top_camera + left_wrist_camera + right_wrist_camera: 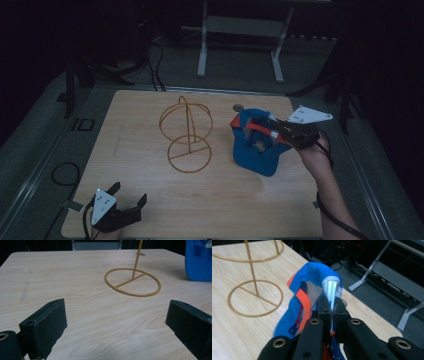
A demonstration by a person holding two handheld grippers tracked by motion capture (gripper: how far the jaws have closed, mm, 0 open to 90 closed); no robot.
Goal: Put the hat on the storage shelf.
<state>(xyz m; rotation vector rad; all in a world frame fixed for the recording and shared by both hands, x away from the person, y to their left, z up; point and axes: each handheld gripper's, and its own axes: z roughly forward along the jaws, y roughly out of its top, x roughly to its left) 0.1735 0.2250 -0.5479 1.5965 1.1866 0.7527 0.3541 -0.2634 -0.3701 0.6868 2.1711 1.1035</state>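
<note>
The right gripper [331,311] fingers pinch the blue cap [252,150], hiding its brim beside the wire stand [187,135]; the left gripper [117,322] fingers gape wide.

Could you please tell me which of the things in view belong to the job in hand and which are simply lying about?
In the job:
- blue cap, pinched by the shut right tool
- gold wire stand, likely where the cap goes

Lying about:
- small round disc at the table's far edge
- left tool, open, resting near the table's front edge
</note>
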